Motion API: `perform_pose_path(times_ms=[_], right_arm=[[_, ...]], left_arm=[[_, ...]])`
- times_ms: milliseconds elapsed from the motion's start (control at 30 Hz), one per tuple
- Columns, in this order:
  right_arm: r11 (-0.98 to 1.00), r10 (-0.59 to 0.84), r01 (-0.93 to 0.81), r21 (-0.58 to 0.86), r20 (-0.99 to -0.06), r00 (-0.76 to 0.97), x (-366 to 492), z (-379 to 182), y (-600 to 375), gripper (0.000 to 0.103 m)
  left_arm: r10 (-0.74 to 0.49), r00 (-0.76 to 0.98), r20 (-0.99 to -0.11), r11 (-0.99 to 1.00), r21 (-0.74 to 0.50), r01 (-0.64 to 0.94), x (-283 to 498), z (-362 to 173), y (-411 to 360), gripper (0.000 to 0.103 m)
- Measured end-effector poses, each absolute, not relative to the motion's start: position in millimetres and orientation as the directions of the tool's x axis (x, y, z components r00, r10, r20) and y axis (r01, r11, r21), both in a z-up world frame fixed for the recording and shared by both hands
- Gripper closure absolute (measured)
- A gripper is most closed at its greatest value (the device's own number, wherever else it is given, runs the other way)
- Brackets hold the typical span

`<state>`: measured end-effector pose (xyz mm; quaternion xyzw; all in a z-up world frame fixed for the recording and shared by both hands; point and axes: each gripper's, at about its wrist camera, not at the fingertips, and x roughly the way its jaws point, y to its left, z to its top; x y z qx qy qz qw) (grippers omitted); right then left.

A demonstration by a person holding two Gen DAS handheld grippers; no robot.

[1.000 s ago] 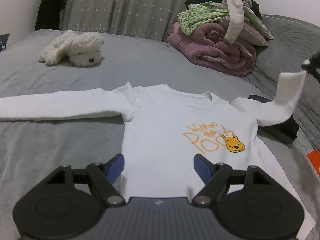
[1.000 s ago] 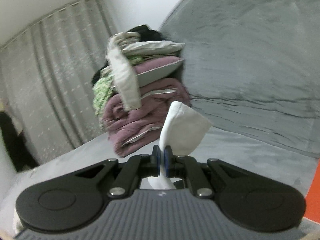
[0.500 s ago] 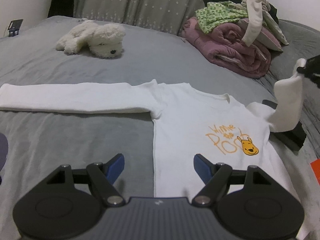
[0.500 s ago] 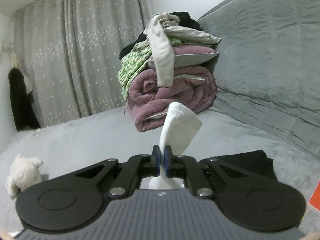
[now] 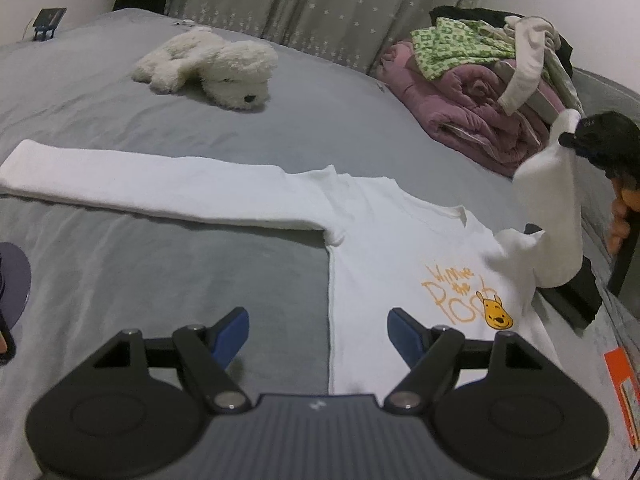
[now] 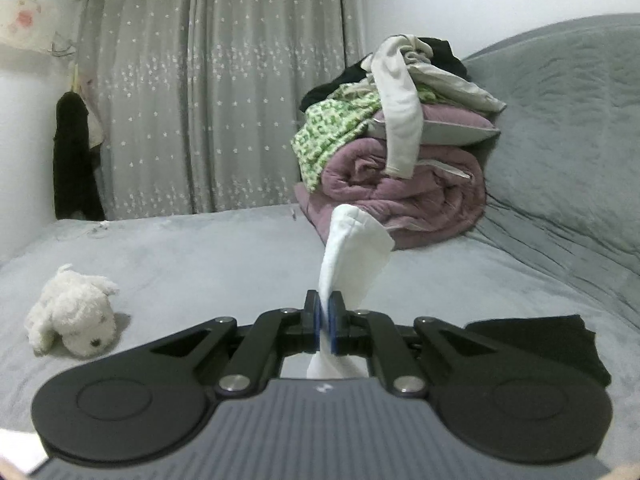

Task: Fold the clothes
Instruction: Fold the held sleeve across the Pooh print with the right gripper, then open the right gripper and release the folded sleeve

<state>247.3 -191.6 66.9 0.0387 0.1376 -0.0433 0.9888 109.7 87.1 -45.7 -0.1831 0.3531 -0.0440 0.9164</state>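
Note:
A white long-sleeved shirt [image 5: 392,248] with an orange bear print lies face up on the grey bed [image 5: 168,264]. Its left sleeve [image 5: 152,188] stretches out flat to the left. My right gripper [image 6: 327,320] is shut on the cuff of the right sleeve [image 6: 352,248] and holds it up off the bed; in the left wrist view that sleeve [image 5: 552,200] stands raised at the right, with the right gripper [image 5: 576,142] at its top. My left gripper [image 5: 318,330] hovers open above the shirt's lower left edge, holding nothing.
A white plush toy [image 5: 212,66] lies on the bed at the back left. A pile of clothes on a folded mauve quilt [image 5: 472,112] sits at the back right. A black garment [image 6: 548,344] lies beside the shirt, with an orange object [image 5: 622,388] further right. Curtains hang behind.
The right gripper has lifted the right sleeve higher and swung leftwards. The left gripper has shifted left, from over the shirt's body to its left edge, staying open.

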Motion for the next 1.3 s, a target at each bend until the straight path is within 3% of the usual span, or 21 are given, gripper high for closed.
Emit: perform_pose_path(times_ms=[233, 733, 1300], right_arm=[[0.993, -0.003, 0.037, 0.11, -0.291, 0.957, 251, 59, -167, 0.096], [0.988, 0.143, -0.092, 0.124, -0.51, 0.848, 230, -38, -113, 0.093], [0.959, 0.277, -0.258, 0.115, -0.56, 0.781, 182, -65, -109, 0.088]], left_arm=[[-0.216, 0.747, -0.629, 0.915, -0.397, -0.071, 111, -46, 97, 0.026], [-0.225, 0.743, -0.63, 0.892, -0.439, -0.102, 113, -48, 107, 0.026], [-0.258, 0.73, -0.632, 0.872, -0.478, -0.106, 116, -54, 101, 0.026]])
